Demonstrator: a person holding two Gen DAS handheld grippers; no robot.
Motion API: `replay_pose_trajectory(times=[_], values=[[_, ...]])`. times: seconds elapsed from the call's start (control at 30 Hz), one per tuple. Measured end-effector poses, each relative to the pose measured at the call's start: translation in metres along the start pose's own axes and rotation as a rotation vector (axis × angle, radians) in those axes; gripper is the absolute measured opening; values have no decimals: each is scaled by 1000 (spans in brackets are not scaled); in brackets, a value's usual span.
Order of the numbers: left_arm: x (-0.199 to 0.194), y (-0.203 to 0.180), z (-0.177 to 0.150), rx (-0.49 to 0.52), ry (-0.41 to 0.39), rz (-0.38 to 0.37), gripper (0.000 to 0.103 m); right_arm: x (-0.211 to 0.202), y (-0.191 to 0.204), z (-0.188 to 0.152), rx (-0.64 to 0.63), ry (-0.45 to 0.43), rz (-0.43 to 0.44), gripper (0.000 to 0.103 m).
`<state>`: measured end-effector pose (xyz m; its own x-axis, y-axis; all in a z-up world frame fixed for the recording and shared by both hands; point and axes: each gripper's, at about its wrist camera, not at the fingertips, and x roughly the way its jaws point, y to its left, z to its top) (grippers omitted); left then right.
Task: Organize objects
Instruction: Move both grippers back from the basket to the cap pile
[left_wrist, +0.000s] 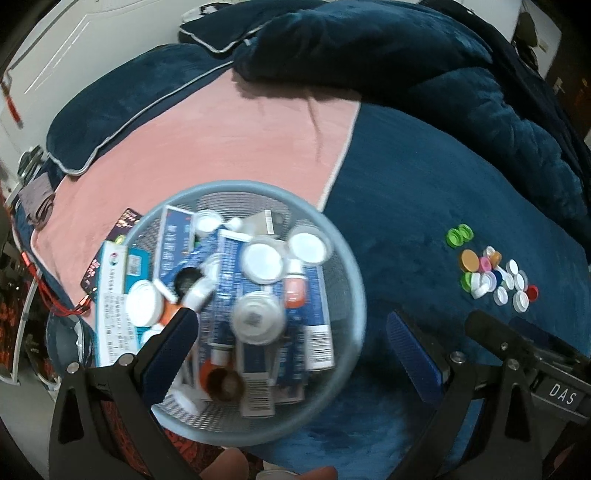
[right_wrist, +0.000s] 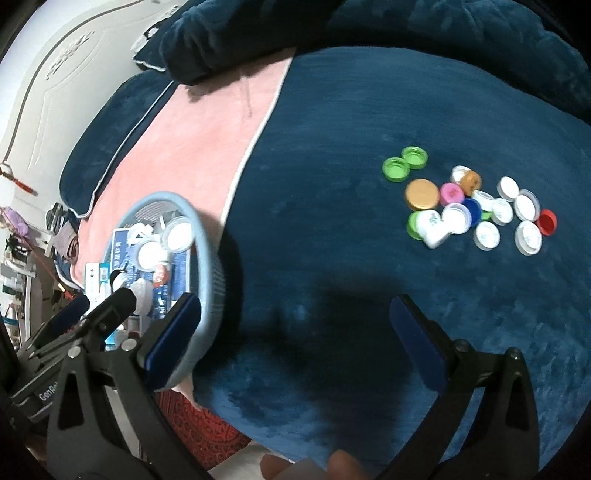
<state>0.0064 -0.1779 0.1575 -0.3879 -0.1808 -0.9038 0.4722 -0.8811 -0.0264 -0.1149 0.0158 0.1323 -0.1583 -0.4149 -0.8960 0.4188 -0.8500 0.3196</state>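
Observation:
A light blue mesh basket (left_wrist: 355, 280) sits on the bed, filled with blue and white boxes (left_wrist: 229, 266), white lids (left_wrist: 264, 263) and small jars. My left gripper (left_wrist: 295, 343) hovers open over it, its left finger above the contents and its right finger outside the rim. To the right, a heap of loose bottle caps (left_wrist: 493, 277) in white, green, gold, pink, blue and red lies on the blue blanket. In the right wrist view my right gripper (right_wrist: 295, 343) stands open over bare blanket, with the caps (right_wrist: 465, 206) far ahead on the right and the basket (right_wrist: 218, 273) beside its left finger. Neither gripper holds anything.
Flat boxes (left_wrist: 110, 295) lie against the basket's left side on the pink sheet (left_wrist: 221, 129). A dark blue pillow (left_wrist: 110, 110) and a bunched duvet (left_wrist: 406, 55) fill the far side. The bed edge runs along the near left, above a red patterned rug (right_wrist: 207, 424).

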Motion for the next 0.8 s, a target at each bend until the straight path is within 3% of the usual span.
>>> replay_pose_trajectory(times=[0.8], values=[[53, -152, -1, 234, 90, -74, 102, -17, -133, 4, 200, -8, -81, 103]])
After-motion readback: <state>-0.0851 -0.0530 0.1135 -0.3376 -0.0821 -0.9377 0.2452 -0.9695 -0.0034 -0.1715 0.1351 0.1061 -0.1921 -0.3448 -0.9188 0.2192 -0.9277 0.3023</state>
